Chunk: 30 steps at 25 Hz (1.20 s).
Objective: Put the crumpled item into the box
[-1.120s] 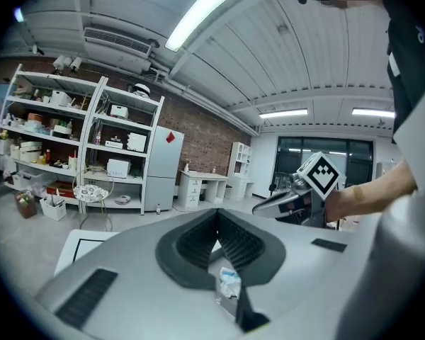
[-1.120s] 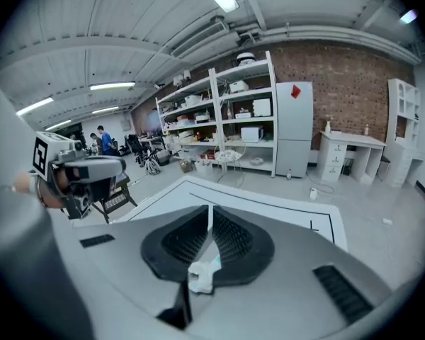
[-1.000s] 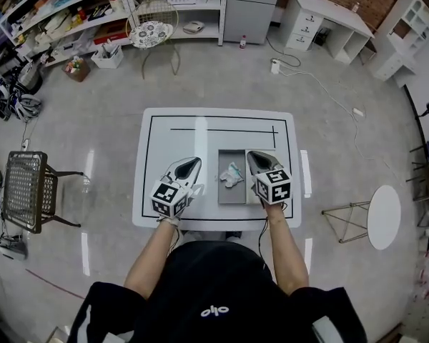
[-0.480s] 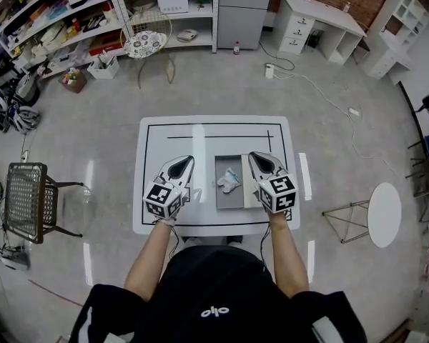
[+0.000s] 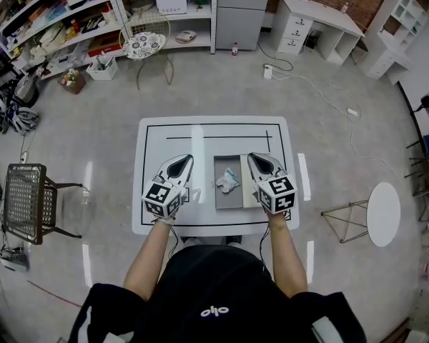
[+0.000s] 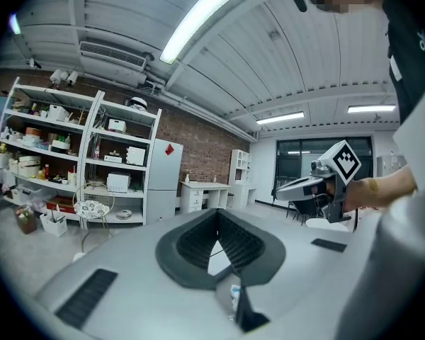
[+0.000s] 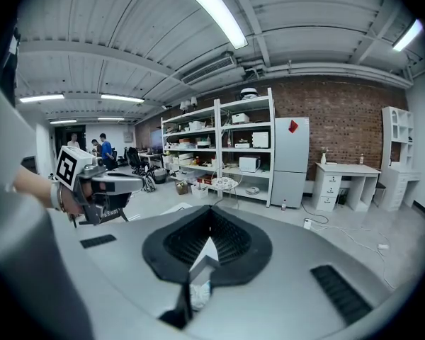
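**Counter** (image 5: 200,138): white, black border line, centre of the head view.

**Box** (image 5: 227,200): grey, shallow, open-topped. It stands on the counter right of centre, between the two tongs.

**Crumpled item** (image 5: 227,182): whitish with a pale green touch. It lies inside the box, in its upper half.

**Left tongs** (image 5: 184,158): closed, tips together, nothing gripped. They are held over the counter just left of the box.

**Right tongs** (image 5: 255,156): closed, tips together, nothing gripped. They are held over the box's right edge, apart from the crumpled item.

**Floor items:** wire chair (image 5: 25,199) at left, round stool (image 5: 384,215) at right, shelves (image 5: 93,13) at upper left.
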Tool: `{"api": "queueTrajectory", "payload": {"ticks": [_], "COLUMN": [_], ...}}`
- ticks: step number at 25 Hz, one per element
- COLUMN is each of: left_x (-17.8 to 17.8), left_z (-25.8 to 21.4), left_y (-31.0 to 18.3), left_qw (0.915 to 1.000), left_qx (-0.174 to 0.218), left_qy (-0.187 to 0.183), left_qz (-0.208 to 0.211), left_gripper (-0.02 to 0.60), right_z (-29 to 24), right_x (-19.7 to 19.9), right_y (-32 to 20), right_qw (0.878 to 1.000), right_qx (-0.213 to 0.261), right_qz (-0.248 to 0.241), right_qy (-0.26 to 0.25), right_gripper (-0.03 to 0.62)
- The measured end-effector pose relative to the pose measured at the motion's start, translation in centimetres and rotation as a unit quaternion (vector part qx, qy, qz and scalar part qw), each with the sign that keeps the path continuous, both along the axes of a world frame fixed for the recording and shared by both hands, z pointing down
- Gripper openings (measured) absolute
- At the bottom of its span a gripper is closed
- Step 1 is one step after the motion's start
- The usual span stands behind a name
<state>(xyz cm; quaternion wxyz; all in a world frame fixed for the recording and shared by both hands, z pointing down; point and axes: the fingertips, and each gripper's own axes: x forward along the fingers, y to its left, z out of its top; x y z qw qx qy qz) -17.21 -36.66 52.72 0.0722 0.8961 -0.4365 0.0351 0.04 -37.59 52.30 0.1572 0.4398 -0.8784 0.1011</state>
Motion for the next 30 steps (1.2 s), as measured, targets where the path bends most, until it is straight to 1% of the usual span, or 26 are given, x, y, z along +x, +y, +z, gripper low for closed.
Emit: {"api": "queueTrajectory", "payload": {"ticks": [4, 10, 21, 30], "left_x": [0.2, -0.3, 0.2, 0.0], "left_z": [-0.3, -0.2, -0.4, -0.2], "left_y": [0.1, -0.2, 0.0, 0.3], "left_qw": [1.0, 1.0, 1.0, 1.0], "left_qx": [0.001, 0.002, 0.002, 0.002], "left_qy": [0.0, 0.001, -0.003, -0.005], "left_qz": [-0.001, -0.002, 0.001, 0.002], "left_gripper": [0.006, 0.006, 0.006, 0.006], "right_z": [0.0, 0.0, 1.0, 1.2], "right_x": [0.2, -0.4, 0.1, 0.1], "right_y": [0.2, -0.1, 0.1, 0.2], "right_qw": [1.0, 1.0, 1.0, 1.0], "right_qx": [-0.001, 0.001, -0.009, -0.004], "right_qz": [-0.003, -0.007, -0.007, -0.006], "right_qy": [0.002, 0.005, 0.009, 0.012], "right_gripper": [0.009, 0.011, 0.009, 0.009]}}
